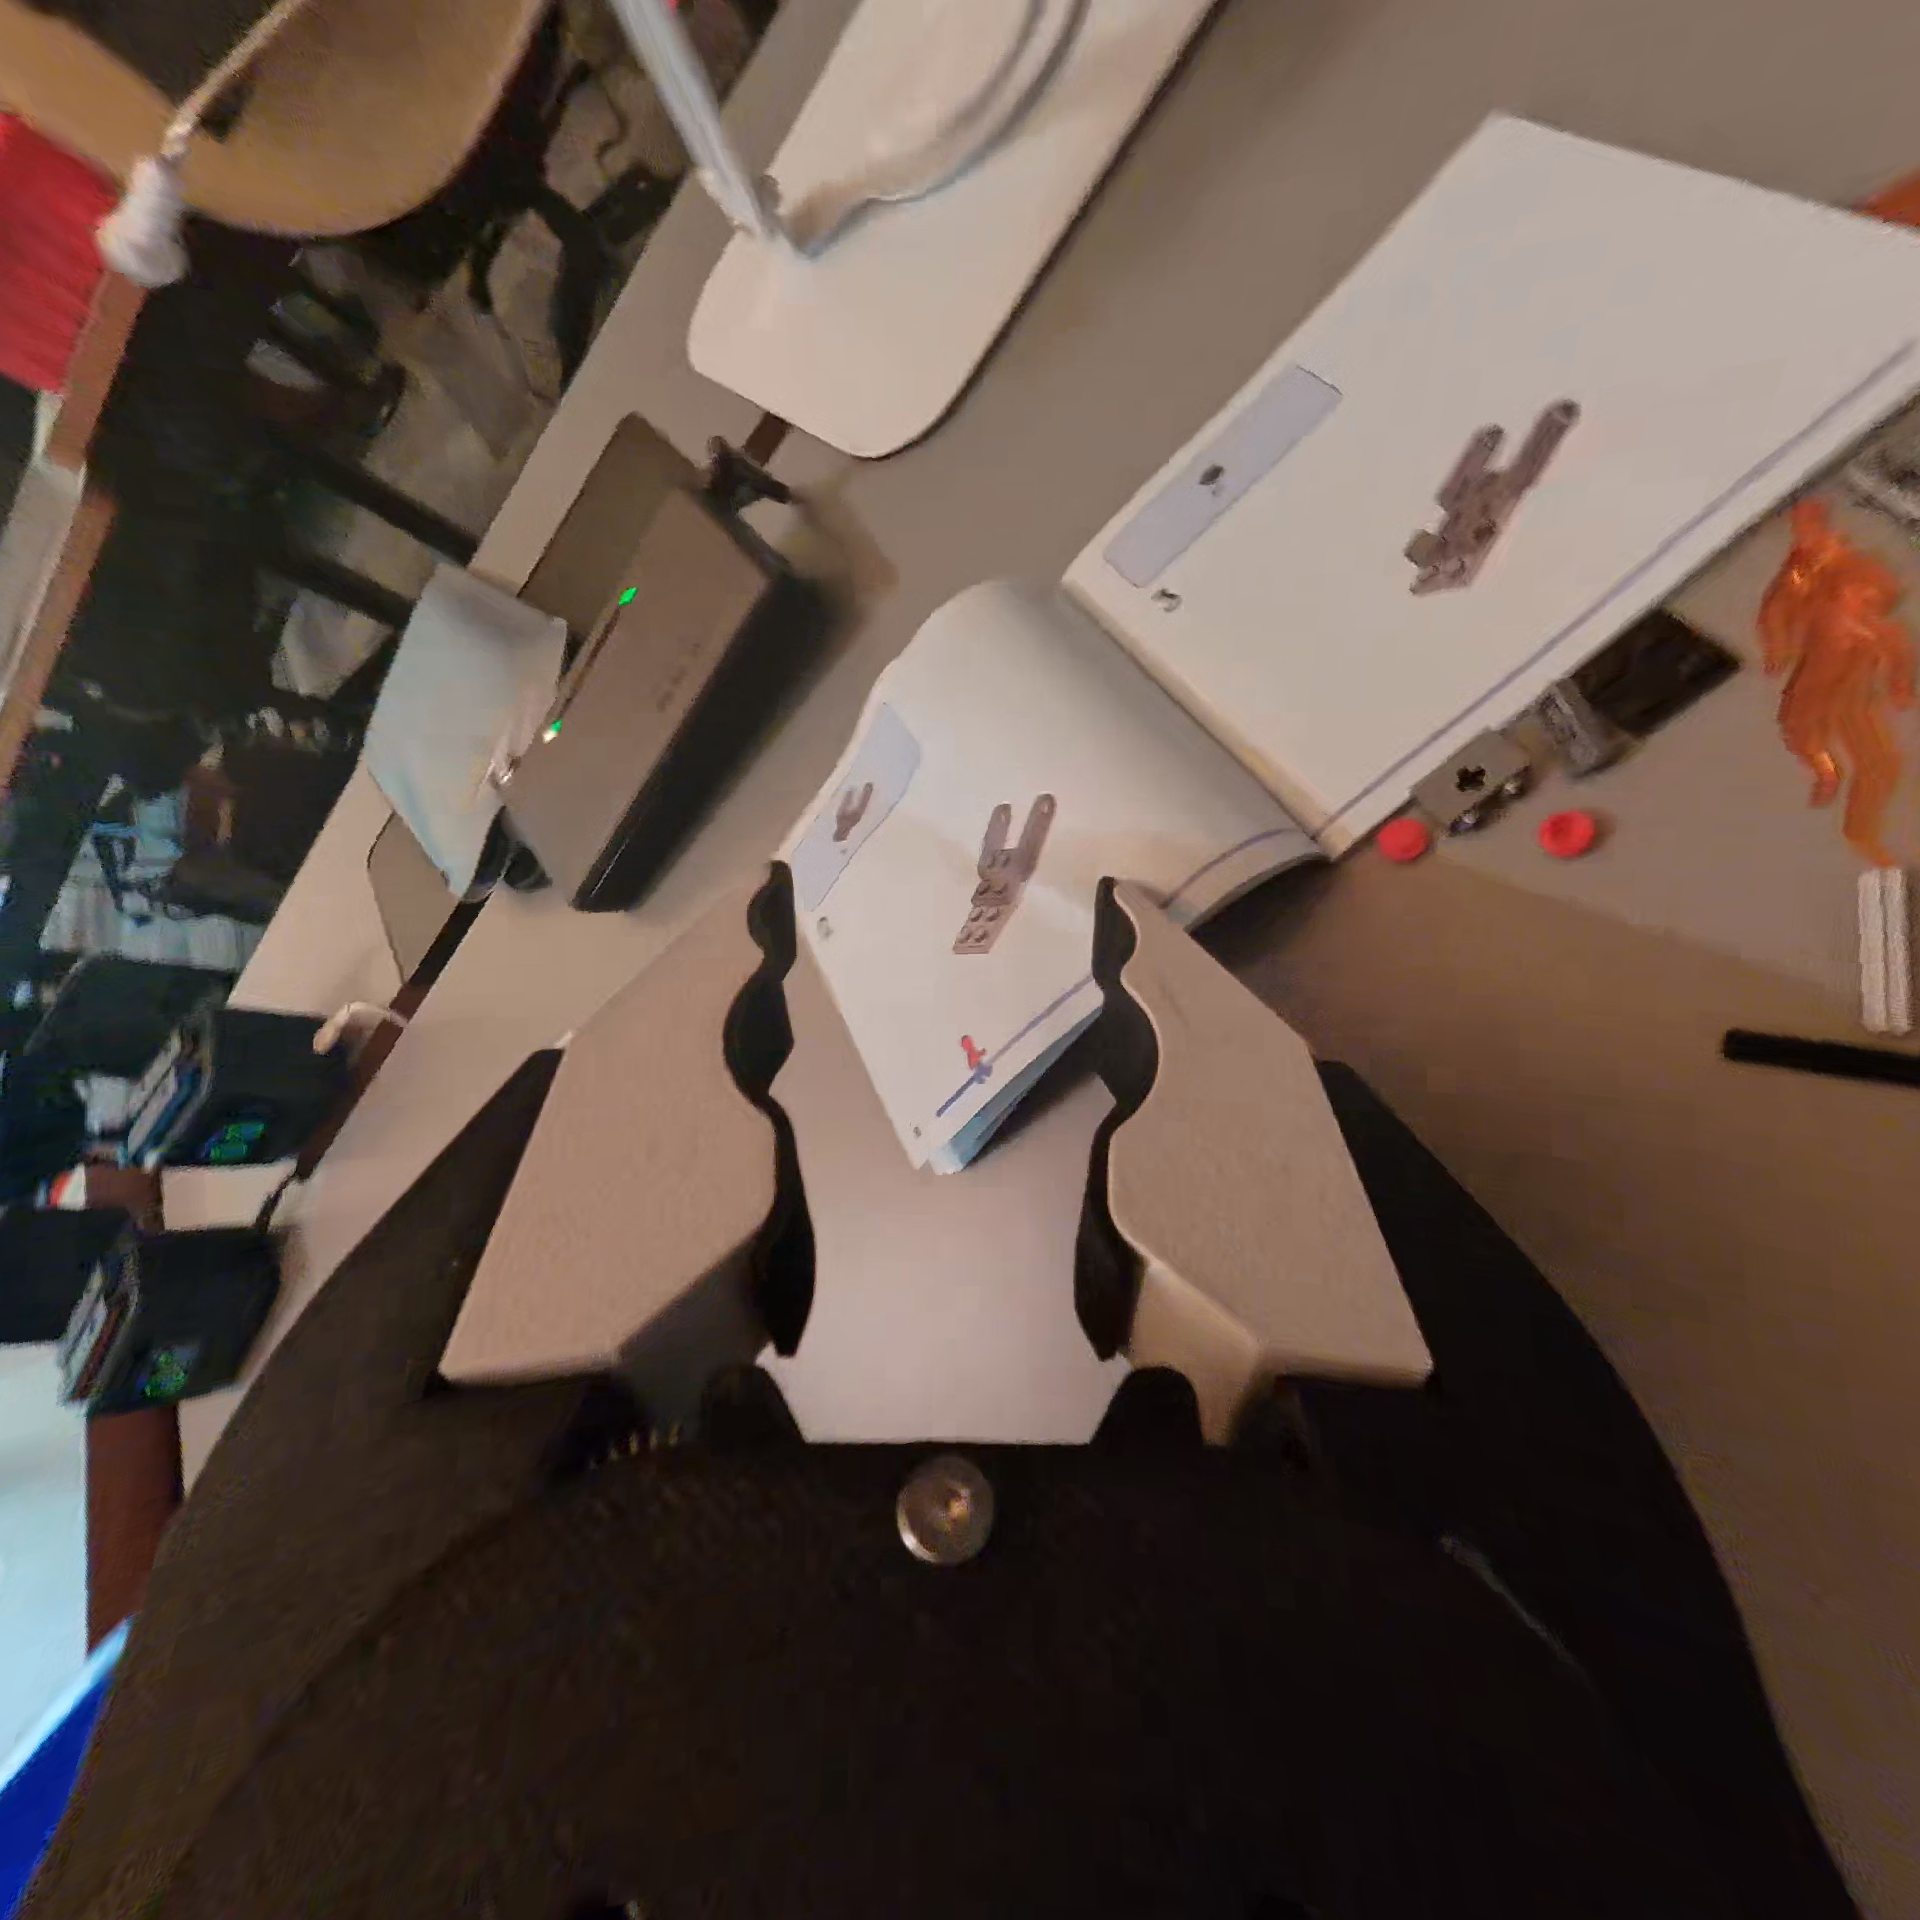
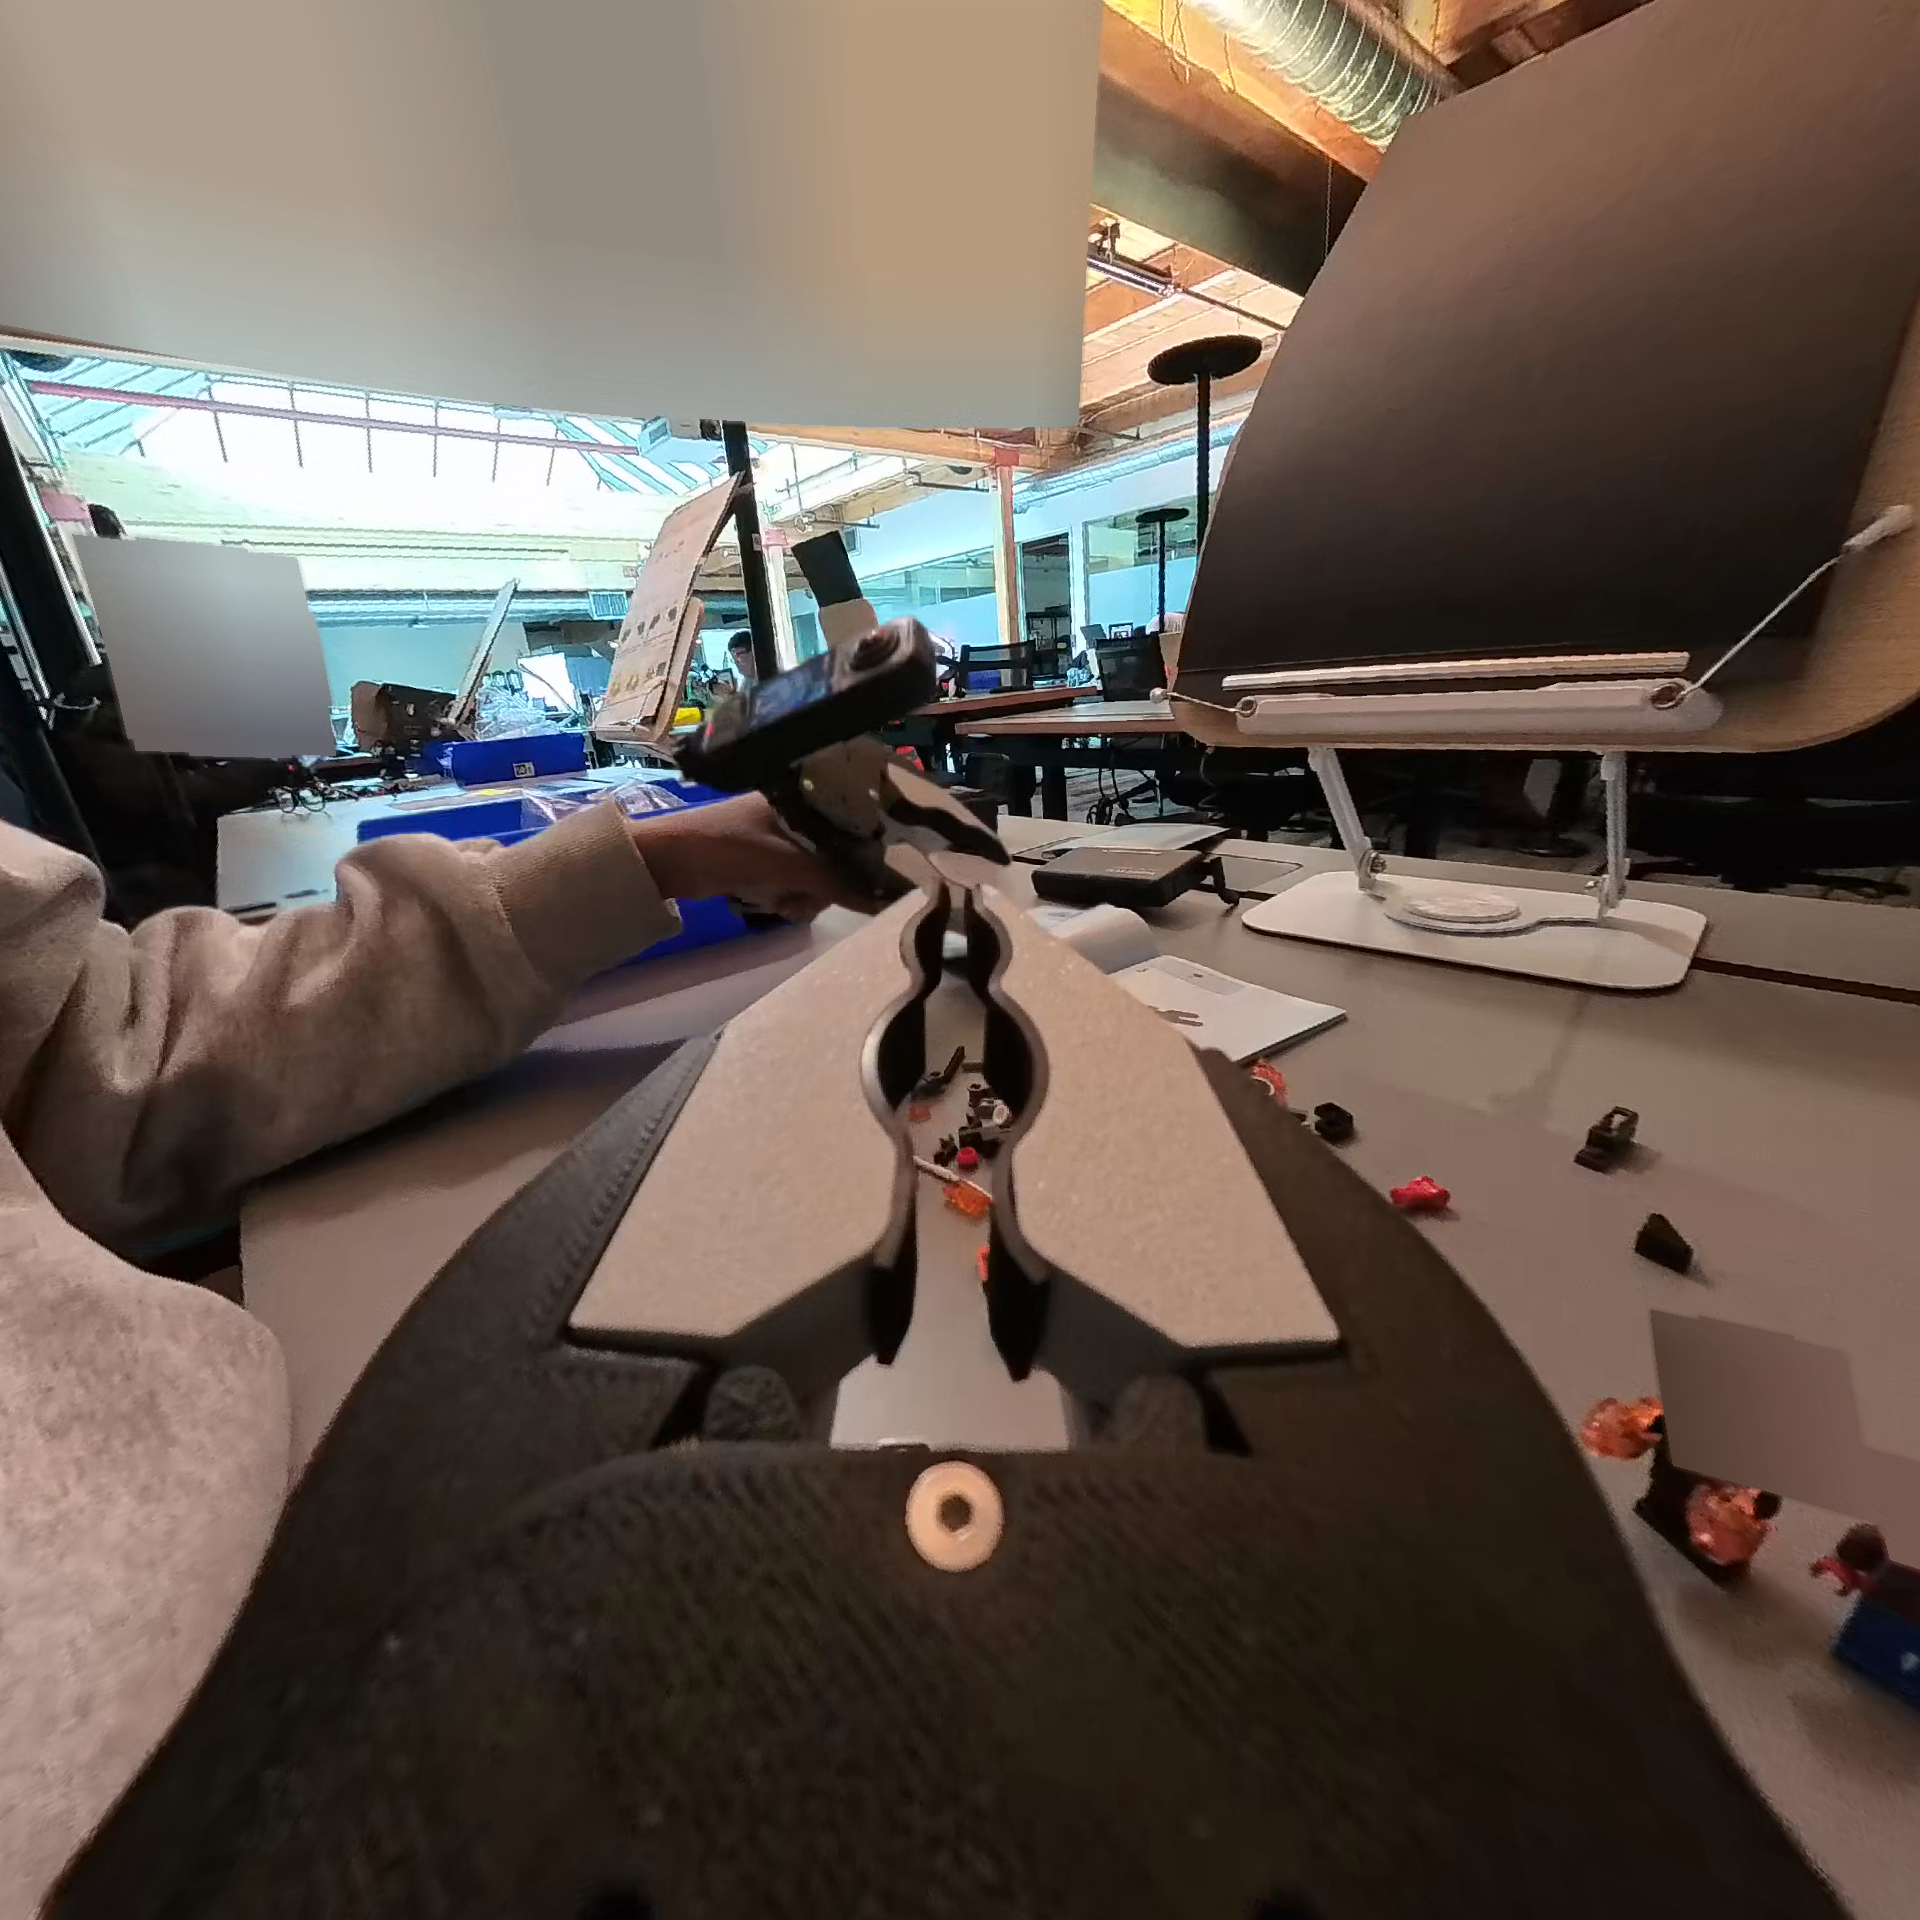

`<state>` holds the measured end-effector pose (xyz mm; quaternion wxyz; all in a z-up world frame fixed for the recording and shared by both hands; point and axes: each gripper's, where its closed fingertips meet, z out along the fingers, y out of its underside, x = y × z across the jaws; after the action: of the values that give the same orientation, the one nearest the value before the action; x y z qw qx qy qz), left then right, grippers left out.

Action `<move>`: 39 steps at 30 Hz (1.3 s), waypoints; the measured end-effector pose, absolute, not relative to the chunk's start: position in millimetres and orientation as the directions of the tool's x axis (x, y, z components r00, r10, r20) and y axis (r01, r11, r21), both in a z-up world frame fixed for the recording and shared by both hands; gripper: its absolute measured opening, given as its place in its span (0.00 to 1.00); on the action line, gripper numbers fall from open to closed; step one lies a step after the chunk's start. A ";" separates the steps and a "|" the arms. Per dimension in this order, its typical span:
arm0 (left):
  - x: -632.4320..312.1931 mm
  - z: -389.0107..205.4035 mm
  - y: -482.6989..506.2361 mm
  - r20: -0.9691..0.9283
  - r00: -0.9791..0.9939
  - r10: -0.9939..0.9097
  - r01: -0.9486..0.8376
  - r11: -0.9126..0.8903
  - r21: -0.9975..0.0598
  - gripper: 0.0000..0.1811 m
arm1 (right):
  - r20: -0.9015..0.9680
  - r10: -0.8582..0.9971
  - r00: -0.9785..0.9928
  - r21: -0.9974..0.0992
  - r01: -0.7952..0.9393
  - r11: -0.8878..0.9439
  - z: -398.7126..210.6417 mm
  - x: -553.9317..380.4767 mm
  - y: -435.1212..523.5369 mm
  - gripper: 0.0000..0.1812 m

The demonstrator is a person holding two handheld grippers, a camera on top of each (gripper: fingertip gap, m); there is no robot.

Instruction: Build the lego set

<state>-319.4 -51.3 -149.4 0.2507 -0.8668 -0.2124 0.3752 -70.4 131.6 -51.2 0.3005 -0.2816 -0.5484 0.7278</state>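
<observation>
1. Progress: the build stood at an early stage, as judged from the scene. The open booklet point(image 1: 1299, 582) lay on the table point(image 1: 1455, 1091) showing early steps, and no started assembly could be identified in either view.
2. Left gripper point(image 1: 940, 904): jaws spread wide with nothing between them, hovering above the near page of the booklet.
3. Right gripper point(image 2: 956, 914): jaws nearly pressed together, with only a thin slit between the tips and nothing pinched; it was held above the table, aimed toward the left gripper.
4. Location of parts: loose lego pieces lay scattered on the table beside the booklet and in front of the right gripper. None was held.
5. Count, left wrist view: two red round studs point(image 1: 1403, 837), one grey block point(image 1: 1475, 792), one orange flame piece point(image 1: 1839, 675), one white ribbed piece point(image 1: 1886, 966), one black rod point(image 1: 1818, 1060).
6. Count, right wrist view: three separate black pieces point(image 2: 1608, 1136) on the right, one red piece point(image 2: 1420, 1193), and a small mixed cluster point(image 2: 971, 1127) too small to count.
7. Remaining: picking, aligning and joining the pieces; essentially the whole assembly.
</observation>
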 end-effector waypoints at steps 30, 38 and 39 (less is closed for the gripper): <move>-315.1 -143.1 -18.9 -0.715 0.532 0.454 -0.038 -0.831 -0.556 0.00 | -0.073 0.736 -0.673 -0.969 -0.126 -0.211 -51.9 -68.9 127.1 0.01; -345.0 -87.2 -39.8 -0.323 0.446 0.835 0.208 -0.448 -0.870 0.00 | -0.062 0.740 -0.670 -0.972 -0.127 -0.196 -52.9 -69.6 125.6 0.01; -347.4 -88.7 -44.2 -0.326 0.428 0.843 0.220 -0.447 -0.867 0.00 | -0.061 0.740 -0.670 -0.972 -0.127 -0.196 -52.9 -69.5 125.5 0.01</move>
<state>-347.4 -44.2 -88.7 0.3885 -0.7504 -0.3543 0.4006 -69.5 125.5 -52.9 0.2999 -0.2739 -0.5588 0.7230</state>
